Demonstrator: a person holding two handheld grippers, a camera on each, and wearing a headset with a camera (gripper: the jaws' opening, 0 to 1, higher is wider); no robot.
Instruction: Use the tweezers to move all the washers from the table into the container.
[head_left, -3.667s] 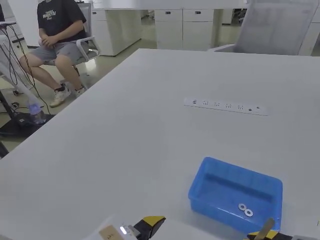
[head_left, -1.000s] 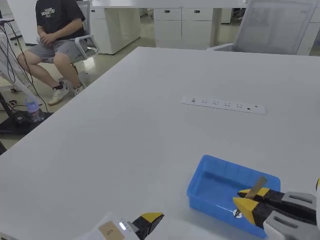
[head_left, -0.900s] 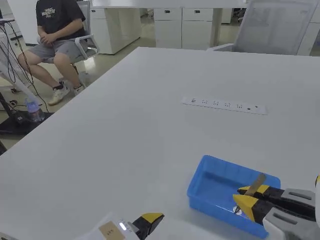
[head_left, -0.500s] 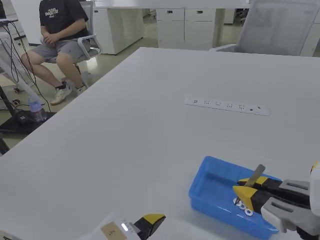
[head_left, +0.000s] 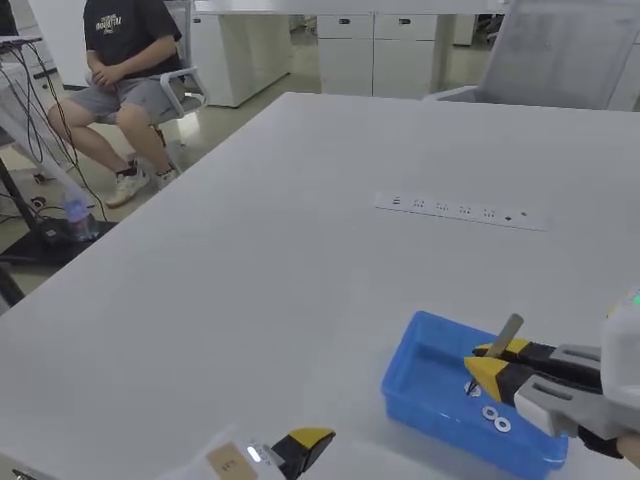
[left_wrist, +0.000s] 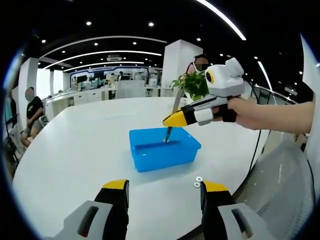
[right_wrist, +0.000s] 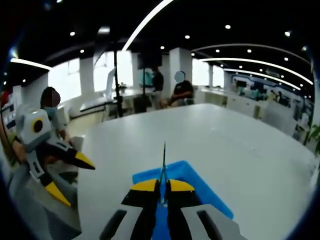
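Observation:
The blue container stands near the table's front edge, with a few washers lying on its floor. My right gripper hovers over it, shut on the tweezers, whose tips point down into the container. In the right gripper view the tweezers stick out between the shut jaws of the right gripper above the container. My left gripper is open and holds nothing, in front of the container. Two washers lie on the table by its right jaw.
A white power strip lies farther back on the table. A person sits on a chair beyond the table's left side. A grey chair back stands behind the far edge. A potted plant stands behind the right gripper.
The right gripper with the tweezers has come in from the bottom edge to above the container and then risen a little. The left gripper has stayed put.

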